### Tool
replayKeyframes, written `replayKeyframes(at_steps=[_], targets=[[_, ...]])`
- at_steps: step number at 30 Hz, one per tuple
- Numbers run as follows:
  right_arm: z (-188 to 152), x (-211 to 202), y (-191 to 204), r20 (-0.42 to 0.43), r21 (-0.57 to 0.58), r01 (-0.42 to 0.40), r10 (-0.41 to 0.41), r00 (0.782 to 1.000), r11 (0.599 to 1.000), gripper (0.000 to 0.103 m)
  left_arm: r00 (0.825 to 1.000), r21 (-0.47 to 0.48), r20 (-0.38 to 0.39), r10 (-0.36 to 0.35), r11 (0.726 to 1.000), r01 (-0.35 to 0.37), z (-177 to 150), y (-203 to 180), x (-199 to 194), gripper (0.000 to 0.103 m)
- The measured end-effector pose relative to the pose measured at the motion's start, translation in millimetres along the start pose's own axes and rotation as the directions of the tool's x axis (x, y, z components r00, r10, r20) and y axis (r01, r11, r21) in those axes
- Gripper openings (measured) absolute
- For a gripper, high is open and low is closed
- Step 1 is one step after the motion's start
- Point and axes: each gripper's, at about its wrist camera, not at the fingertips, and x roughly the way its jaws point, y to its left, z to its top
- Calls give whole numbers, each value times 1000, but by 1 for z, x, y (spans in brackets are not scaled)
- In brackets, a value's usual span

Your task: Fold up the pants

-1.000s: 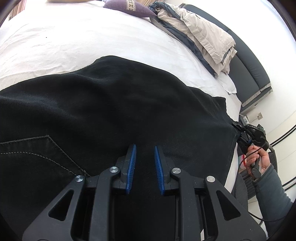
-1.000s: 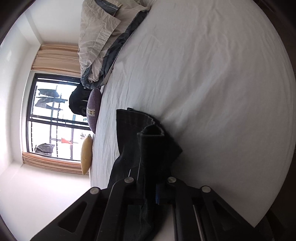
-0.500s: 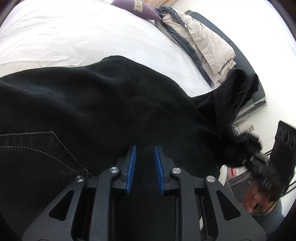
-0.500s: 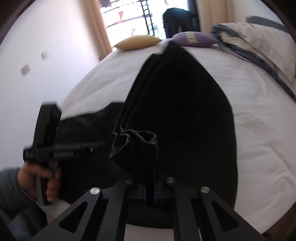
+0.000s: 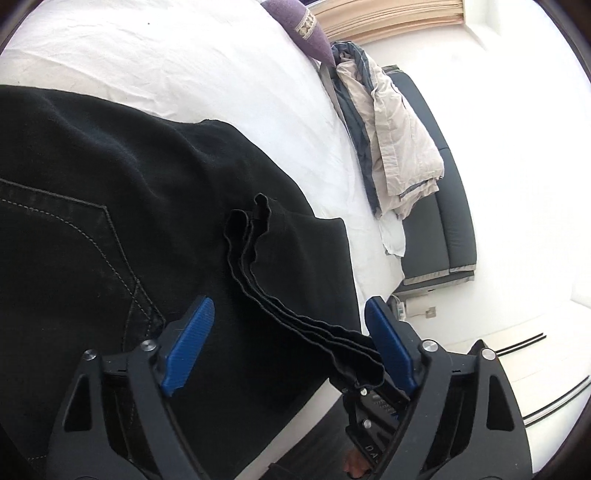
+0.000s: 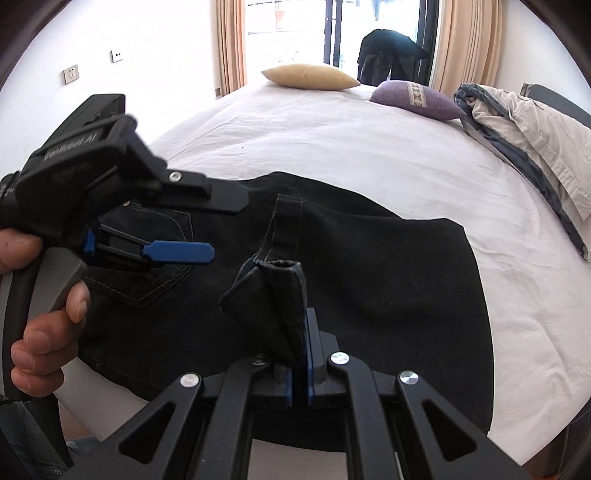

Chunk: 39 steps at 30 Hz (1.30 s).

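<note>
Right gripper (image 6: 299, 373) pinches the bunched hem of black pants (image 6: 369, 280), folded on a white bed (image 6: 369, 147). Left gripper (image 5: 291, 347) hovers spread above them. Beyond: purple pillow (image 6: 415, 98), yellow pillow (image 6: 310, 76), crumpled duvet (image 6: 535, 125), curtained window (image 6: 332, 26).

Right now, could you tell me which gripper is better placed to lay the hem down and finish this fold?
Right. The right gripper is shut on the pants hem, over the folded body; the left gripper is open, holding nothing.
</note>
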Motion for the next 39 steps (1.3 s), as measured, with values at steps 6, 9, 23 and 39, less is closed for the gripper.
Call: replayKeyframes(at_steps=[6, 9, 23, 39], targets=[[2, -7, 24, 48, -75, 48, -44, 998, 996, 6, 997, -73, -68, 20, 997, -25, 5, 11, 4, 87], [6, -7, 34, 48, -120, 47, -42, 998, 992, 7, 997, -73, -74, 14, 997, -20, 12, 10, 5, 64], [5, 8, 84, 25, -294, 47, -42, 999, 955, 8, 978, 38, -111, 174, 985, -171, 31, 33, -27, 8], [-5, 38, 103, -72, -318, 4, -29, 997, 948, 18, 956, 122, -140, 257, 963, -241, 31, 49, -50, 10]])
